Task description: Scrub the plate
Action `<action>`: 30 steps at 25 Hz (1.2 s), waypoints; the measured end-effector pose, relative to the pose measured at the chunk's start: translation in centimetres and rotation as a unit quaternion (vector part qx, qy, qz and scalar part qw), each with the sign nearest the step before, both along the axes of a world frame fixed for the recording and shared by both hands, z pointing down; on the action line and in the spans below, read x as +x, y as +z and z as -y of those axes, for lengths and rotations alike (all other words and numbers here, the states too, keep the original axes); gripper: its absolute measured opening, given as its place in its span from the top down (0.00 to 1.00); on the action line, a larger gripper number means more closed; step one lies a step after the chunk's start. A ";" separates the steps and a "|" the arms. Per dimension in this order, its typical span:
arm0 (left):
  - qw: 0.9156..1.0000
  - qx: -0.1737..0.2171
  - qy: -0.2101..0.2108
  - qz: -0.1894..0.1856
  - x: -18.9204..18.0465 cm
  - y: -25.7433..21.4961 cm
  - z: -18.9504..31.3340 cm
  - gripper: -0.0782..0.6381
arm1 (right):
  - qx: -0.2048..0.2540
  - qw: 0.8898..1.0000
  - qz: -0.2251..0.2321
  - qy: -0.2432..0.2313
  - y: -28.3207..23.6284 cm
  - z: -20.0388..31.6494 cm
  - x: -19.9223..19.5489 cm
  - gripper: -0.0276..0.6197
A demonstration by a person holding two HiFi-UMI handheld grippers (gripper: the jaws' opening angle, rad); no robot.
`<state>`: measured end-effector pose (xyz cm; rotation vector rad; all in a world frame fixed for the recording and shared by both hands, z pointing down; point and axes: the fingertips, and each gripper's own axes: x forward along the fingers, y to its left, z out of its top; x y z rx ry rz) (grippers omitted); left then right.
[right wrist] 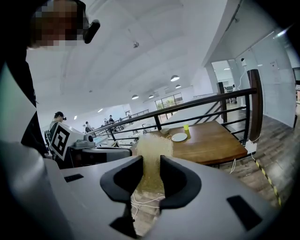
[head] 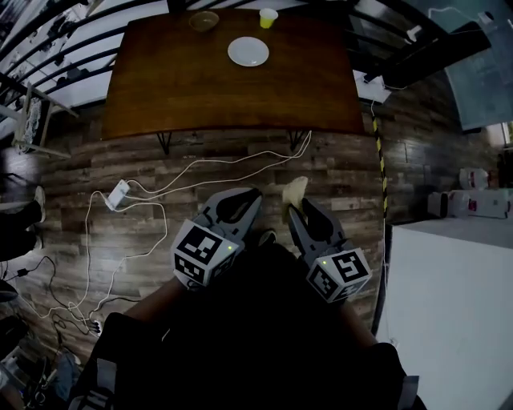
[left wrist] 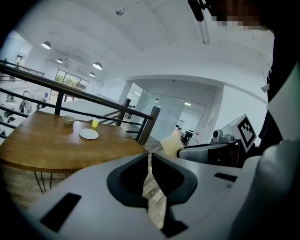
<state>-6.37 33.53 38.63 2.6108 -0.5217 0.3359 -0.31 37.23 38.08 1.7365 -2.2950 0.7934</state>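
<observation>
A white plate (head: 248,51) lies on the far side of a brown wooden table (head: 176,88), with a yellow cup (head: 268,17) and a small bowl (head: 203,21) behind it. Both grippers hang over the floor, well short of the table. My right gripper (head: 298,210) is shut on a pale yellow sponge (head: 295,192), which sticks out past its tips. In the right gripper view the sponge (right wrist: 152,152) fills the gap between the jaws, and the plate (right wrist: 179,137) shows far off. My left gripper (head: 240,205) is shut and holds nothing (left wrist: 150,161); the plate (left wrist: 89,134) lies far ahead of it.
White cables and a power adapter (head: 118,194) trail over the plank floor between me and the table. A white cabinet (head: 453,304) stands at my right, beside a yellow-black floor stripe (head: 379,152). Black railings (right wrist: 206,105) run behind the table. People stand far off.
</observation>
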 end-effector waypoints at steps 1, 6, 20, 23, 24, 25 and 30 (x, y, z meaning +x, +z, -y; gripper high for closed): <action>1.000 -0.005 -0.002 0.002 0.3 0.3 0.6 0.84 | -0.005 1.000 0.003 -0.002 0.4 0.5 0.3 0.76; 0.999 -0.013 -0.025 0.021 2.9 1.6 3.8 0.84 | -0.018 0.999 0.028 -0.022 2.3 4.0 2.9 0.76; 0.991 0.038 -0.113 0.053 14.8 -2.8 13.2 0.84 | 0.008 0.994 0.080 -0.074 -0.3 16.0 15.7 0.76; 0.989 0.034 -0.130 0.064 15.2 -2.9 14.0 0.84 | 0.002 0.992 0.092 -0.083 0.1 17.0 16.7 0.76; 0.988 0.033 -0.136 0.067 15.1 -2.9 14.3 0.84 | -0.002 0.992 0.096 -0.087 0.3 17.3 16.7 0.76; 0.987 0.031 -0.141 0.070 14.9 -2.8 14.6 0.84 | -0.006 0.991 0.100 -0.091 0.5 17.5 16.5 0.76; 0.987 0.009 -0.144 0.075 13.4 -1.1 16.6 0.84 | -0.022 0.990 0.103 -0.095 1.9 19.9 15.1 0.76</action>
